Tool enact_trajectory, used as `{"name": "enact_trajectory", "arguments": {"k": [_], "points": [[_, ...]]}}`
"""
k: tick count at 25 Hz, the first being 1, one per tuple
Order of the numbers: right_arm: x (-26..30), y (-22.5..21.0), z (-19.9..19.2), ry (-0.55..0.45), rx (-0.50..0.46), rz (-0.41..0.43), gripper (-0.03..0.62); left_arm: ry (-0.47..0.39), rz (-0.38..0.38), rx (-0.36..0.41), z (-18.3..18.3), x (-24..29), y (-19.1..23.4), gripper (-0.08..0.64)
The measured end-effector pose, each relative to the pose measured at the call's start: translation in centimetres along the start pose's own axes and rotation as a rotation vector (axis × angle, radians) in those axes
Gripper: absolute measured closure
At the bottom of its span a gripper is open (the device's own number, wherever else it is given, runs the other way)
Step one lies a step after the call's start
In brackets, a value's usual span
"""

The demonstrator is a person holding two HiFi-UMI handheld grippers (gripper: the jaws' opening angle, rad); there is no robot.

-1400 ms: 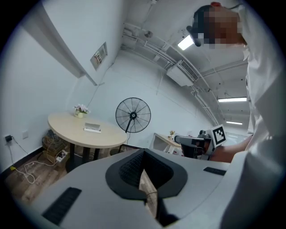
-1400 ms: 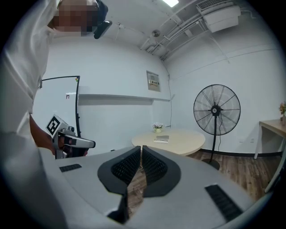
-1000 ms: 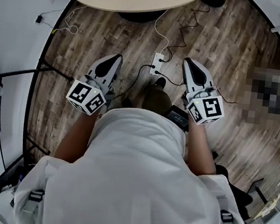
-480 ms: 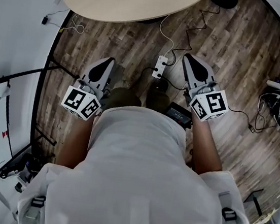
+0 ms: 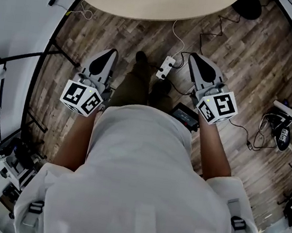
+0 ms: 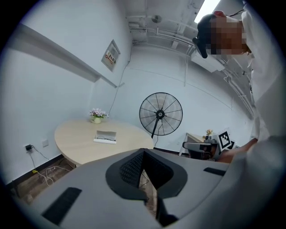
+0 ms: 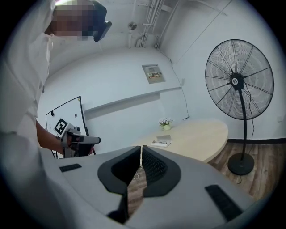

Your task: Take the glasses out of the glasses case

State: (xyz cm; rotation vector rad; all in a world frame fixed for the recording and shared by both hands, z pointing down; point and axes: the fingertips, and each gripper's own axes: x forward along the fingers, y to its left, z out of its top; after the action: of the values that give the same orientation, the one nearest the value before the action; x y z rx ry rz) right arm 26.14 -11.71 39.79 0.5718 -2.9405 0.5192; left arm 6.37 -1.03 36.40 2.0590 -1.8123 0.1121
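The only print in sight is a wall notice [image 6: 111, 54], too small to read, plus the black-and-white square patterns on each marker cube [image 5: 82, 97]. The person stands on a wood-plank floor [image 5: 250, 57], forearms bent forward at waist height, both tools aimed at the round, pale wooden table [image 5: 150, 2]. The left claw [image 5: 107, 56] is closed, its ribbed black pads pressed together on nothing; the right claw [image 5: 197, 61] is likewise closed and empty. The glasses case [image 6: 106, 133] lies open on the table, well apart from both claws, near a small flower pot [image 6: 96, 117], with dark-rimmed glasses [image 6: 104, 138] inside. A black wire-cage pedestal fan [image 6: 161, 114] stands beside the table.
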Motion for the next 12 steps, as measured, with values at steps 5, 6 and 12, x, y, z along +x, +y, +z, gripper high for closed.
{"name": "enact_trajectory", "arguments": {"k": [5, 6, 12], "points": [[3.3, -1.4, 1.6, 0.012, -0.033, 0.023, 0.565, -0.032, -0.029, -0.069, 1.6, 1.9, 1.8, 0.554], [3.8, -1.7, 2.1, 0.012, -0.040, 0.017, 0.563, -0.041, -0.038, -0.082, 1.9, 2.2, 2.2, 0.554], [7.9, -1.0, 4.2, 0.035, -0.124, 0.063, 0.563, -0.111, -0.091, -0.072, 4.5, 4.0, 5.6, 0.554]]}}
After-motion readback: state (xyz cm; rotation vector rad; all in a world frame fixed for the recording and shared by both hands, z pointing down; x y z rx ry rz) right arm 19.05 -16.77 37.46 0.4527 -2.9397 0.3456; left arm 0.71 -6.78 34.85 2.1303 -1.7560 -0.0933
